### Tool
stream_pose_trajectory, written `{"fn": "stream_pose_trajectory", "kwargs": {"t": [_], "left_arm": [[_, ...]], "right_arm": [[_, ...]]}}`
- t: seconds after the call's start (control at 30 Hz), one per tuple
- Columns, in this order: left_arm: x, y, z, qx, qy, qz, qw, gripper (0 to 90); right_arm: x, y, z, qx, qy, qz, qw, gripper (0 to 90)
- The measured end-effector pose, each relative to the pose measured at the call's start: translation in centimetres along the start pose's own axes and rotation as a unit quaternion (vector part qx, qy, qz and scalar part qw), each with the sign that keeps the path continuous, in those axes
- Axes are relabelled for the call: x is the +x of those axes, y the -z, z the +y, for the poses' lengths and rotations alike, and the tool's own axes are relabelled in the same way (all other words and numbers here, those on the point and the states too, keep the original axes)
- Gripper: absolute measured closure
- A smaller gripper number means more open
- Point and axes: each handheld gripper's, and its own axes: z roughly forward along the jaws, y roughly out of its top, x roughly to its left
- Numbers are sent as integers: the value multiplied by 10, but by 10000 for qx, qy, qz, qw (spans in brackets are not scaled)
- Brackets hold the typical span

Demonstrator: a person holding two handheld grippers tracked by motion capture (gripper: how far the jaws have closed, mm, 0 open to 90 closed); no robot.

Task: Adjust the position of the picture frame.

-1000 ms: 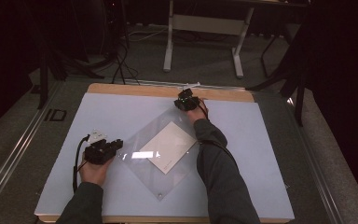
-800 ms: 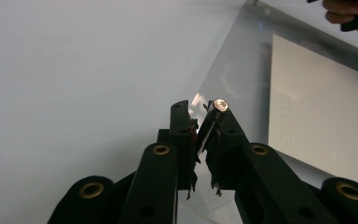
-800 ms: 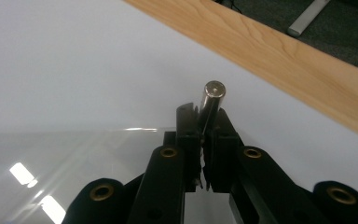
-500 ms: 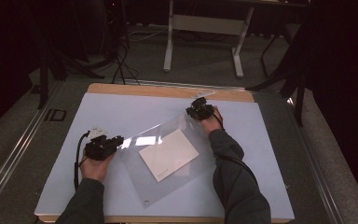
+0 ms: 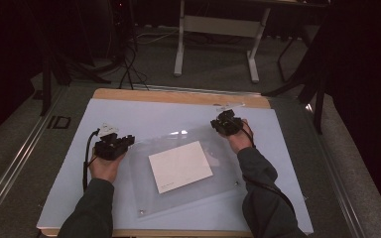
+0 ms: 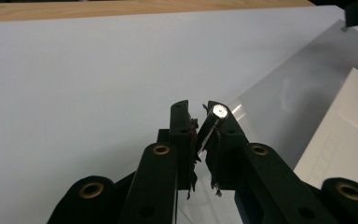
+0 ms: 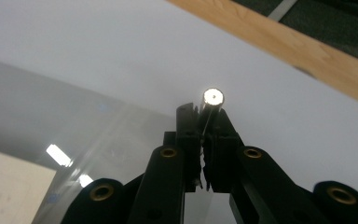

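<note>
A clear plastic plate [image 5: 218, 171] with a white paper sheet [image 5: 180, 166] in it lies across the middle of the pale blue mat [image 5: 144, 116]. Small metal studs mark its corners. My left gripper [image 5: 125, 144] is shut on the plate's left corner; in the left gripper view the jaws [image 6: 198, 109] pinch the edge beside a shiny stud [image 6: 219, 111]. My right gripper [image 5: 222, 127] is shut on the far right corner, and in the right gripper view its jaws [image 7: 203, 112] close just below another stud [image 7: 213, 97]. The held corners look slightly raised off the mat.
The mat covers a wooden table whose bare edge [image 5: 178, 96] runs along the far side. A small white scrap [image 5: 226, 105] lies near that edge. Beyond the table stand white frame legs [image 5: 180, 44] and dark cables [image 5: 126, 59] on the floor.
My right gripper has swung to the right and nearer with its corner, turning the plate from a diamond pose to nearly square with the table. My left gripper has shifted slightly with its corner.
</note>
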Motion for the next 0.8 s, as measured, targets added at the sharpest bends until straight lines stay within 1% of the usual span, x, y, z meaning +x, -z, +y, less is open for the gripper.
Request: {"fn": "stream_pose_trajectory", "kwargs": {"t": [0.07, 0.23, 0.37, 0.5, 0.67, 0.8], "left_arm": [[-1, -5, 3, 58, -36, -21, 10000, 817], [-5, -18, 11, 175, -147, -63, 9997, 817], [-6, -27, 18, 219, -197, -28, 9996, 817], [-3, -38, 22, 265, -156, 45, 9995, 816], [0, -48, 22, 367, -108, 42, 9993, 817], [1, -54, 24, 439, -116, 48, 9990, 819]], "right_arm": [[0, 5, -7, 80, -23, -46, 10000, 857], [-4, 14, -23, 89, -191, -105, 9997, 857], [-7, 19, -33, 80, -355, -156, 9992, 855], [-6, 19, -42, 132, -400, -150, 9990, 854], [-5, 16, -49, 161, -509, -183, 9984, 854], [-7, 13, -52, 189, -580, -187, 9980, 854]]}}
